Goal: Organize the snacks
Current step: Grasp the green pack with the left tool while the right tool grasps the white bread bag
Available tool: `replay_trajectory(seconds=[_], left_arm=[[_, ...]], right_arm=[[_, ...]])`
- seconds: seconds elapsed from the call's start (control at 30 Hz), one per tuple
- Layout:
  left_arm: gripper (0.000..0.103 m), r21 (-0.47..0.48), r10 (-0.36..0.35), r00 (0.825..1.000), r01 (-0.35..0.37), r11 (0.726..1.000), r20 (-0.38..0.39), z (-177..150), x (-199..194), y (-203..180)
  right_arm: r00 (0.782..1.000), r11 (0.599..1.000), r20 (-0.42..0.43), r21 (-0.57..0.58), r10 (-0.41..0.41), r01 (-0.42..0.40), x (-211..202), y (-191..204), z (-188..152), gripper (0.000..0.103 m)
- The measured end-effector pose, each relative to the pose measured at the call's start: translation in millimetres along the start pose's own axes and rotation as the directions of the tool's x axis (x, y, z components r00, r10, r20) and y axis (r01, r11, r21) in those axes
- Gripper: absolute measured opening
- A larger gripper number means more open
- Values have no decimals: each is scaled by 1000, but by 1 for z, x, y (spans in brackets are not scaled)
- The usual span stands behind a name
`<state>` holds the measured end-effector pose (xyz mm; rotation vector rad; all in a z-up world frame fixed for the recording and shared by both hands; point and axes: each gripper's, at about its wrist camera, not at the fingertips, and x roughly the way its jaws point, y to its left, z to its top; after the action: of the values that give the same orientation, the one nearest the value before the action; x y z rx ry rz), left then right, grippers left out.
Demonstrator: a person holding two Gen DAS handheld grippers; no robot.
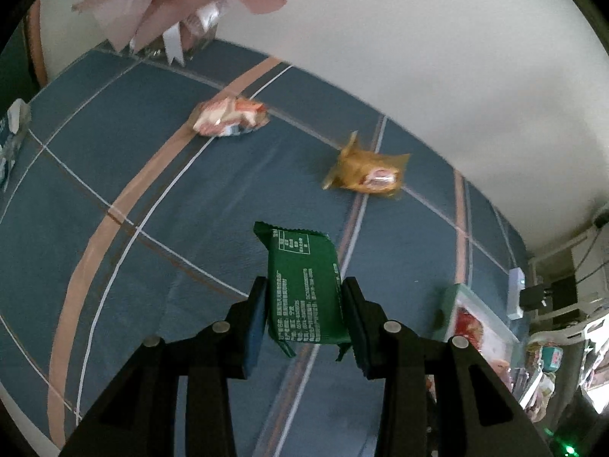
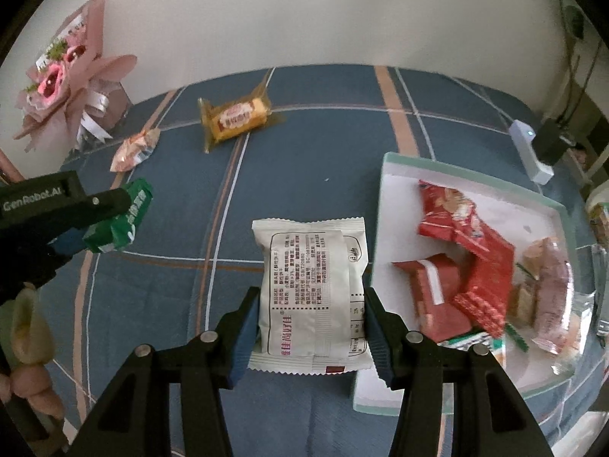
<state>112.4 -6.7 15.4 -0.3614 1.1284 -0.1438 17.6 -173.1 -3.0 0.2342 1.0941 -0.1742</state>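
I have a snack in each claw above the blue plaid bedspread point(image 2: 266, 175). My left gripper point(image 1: 304, 320) pinches a green wrapper point(image 1: 304, 289) across its width, pads pressed to both long edges. My right gripper point(image 2: 310, 331) is clamped the same way on a white packet point(image 2: 312, 289), printed back facing the lens. Both packs look lifted clear of the cloth, though the fisheye makes that hard to be sure of.

Just right of the right claw lies the white tray point(image 2: 396, 175), already holding red packets point(image 2: 464, 262) and a pinkish pack point(image 2: 552, 289) — so the sorting seems well under way. Still loose on the cloth, well ahead of both claws: a yellow cake pack point(image 2: 236, 118) and a small pink-and-white sweet point(image 2: 133, 148). After the two packs in hand go in, those two remain, by my reckoning.

The right view shows the tray's contents and, to its left, the left claw from the side with its green load. The left view gives only a blurred corner of the tray at lower right, but shows another wrapper point(image 1: 13, 122) at its far left edge — what it is I cannot tell. A pink bouquet point(image 2: 64, 72) stands far ahead by the wall.
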Motion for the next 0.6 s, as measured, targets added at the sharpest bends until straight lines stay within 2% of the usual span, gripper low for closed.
replay_trajectory(seconds=[0.2, 0.6], left_arm=[[40, 37, -34, 999, 33, 999, 24, -9, -11, -23], [40, 132, -85, 996, 82, 988, 19, -33, -21, -78]], right_arm=[[1000, 1000, 22, 27, -6, 6, -11, -19, 3, 55], [999, 993, 28, 115, -40, 36, -17, -66, 7, 55]])
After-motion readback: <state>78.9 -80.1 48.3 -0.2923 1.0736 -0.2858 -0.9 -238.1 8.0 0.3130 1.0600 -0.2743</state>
